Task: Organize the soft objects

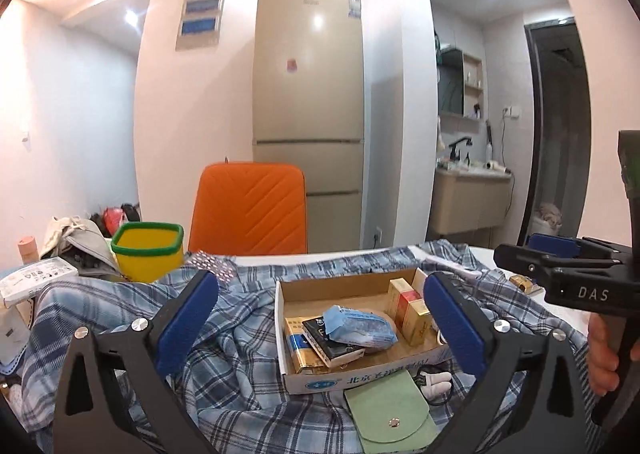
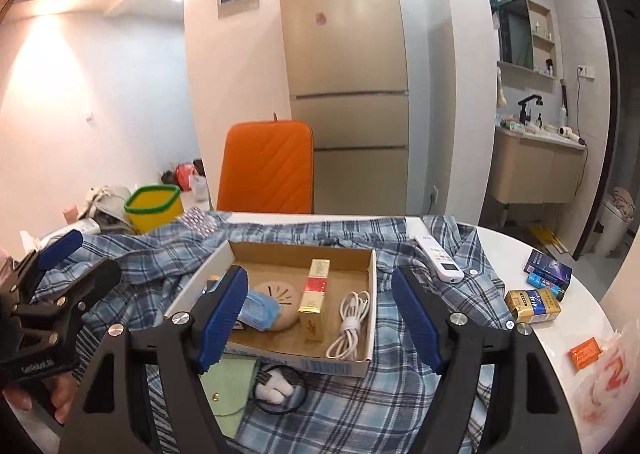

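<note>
Nearest the cameras, both tools stand wide open with nothing between their blue pads: the left tool (image 1: 320,318) and the right tool (image 2: 320,318) each hover just short of the cardboard box (image 2: 362,365). Below them a green snap pouch (image 1: 394,418) lies on the plaid shirt (image 1: 240,334) spread over the worktop (image 2: 560,338). Inside the box, a blue soft pack (image 1: 360,328) lies crosswise toward its left side, straight ahead of the left tool, which looks the nearer one. Beyond stands a yellow bin (image 1: 148,252).
</note>
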The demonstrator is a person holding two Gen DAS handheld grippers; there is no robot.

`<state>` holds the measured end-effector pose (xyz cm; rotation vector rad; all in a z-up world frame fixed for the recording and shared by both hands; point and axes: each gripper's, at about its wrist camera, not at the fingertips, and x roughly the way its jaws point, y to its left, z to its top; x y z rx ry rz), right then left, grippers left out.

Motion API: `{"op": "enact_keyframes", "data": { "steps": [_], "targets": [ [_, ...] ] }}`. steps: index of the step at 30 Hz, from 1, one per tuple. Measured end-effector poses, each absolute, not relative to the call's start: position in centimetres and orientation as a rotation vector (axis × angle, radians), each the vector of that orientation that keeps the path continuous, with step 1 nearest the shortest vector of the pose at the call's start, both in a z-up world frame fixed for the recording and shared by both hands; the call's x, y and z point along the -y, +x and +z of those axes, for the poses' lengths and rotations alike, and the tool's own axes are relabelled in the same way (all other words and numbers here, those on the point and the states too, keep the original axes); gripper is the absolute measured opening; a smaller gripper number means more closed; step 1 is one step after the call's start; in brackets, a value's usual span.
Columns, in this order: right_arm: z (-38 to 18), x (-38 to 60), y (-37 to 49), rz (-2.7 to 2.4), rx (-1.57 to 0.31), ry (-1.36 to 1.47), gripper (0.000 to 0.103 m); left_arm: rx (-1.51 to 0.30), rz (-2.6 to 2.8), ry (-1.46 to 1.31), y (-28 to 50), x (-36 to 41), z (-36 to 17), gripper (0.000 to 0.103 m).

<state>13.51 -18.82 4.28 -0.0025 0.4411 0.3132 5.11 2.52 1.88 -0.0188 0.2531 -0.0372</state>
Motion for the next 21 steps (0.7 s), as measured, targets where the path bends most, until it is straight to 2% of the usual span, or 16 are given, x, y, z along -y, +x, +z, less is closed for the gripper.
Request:
{"op": "enact_keyframes", "data": {
  "steps": [1, 3, 9, 17, 20, 21],
  "targets": [
    [4.2, 18.8, 12.9, 0.305, -0.419, -0.001, 0.077, -0.241, -0.039, -0.029, 4.8, -2.6, 1.5, 0.102],
    [3.7, 18.8, 12.0, 0.29, -0.382, 0.004, 0.086, -0.237, -0.033, -0.042, 4.5, -2.9, 0.4, 0.102],
    [1.7, 19.1, 11.0, 0.258, -0.326, 0.033, 0.087, -0.256, -0.037, -0.028, 4.7, -2.5, -0.9, 0.103],
    [0.2, 19.8, 11.7, 0.259, -0.345, 0.066, 0.093, -0.243, -0.026, -0.019, 4.0, -2.5, -1.0, 0.103],
    [0.2, 19.9, 11.3, 0.258, -0.327, 0.067, 0.103, -0.228, -0.024, -0.031, 3.7, -2.7, -0.9, 0.103],
    [0.3, 19.9, 11.1, 0.259, -0.315, 0.064, 0.103, -0.225, -0.024, -0.033, 3.6, -2.8, -0.8, 0.103]
  ]
}}
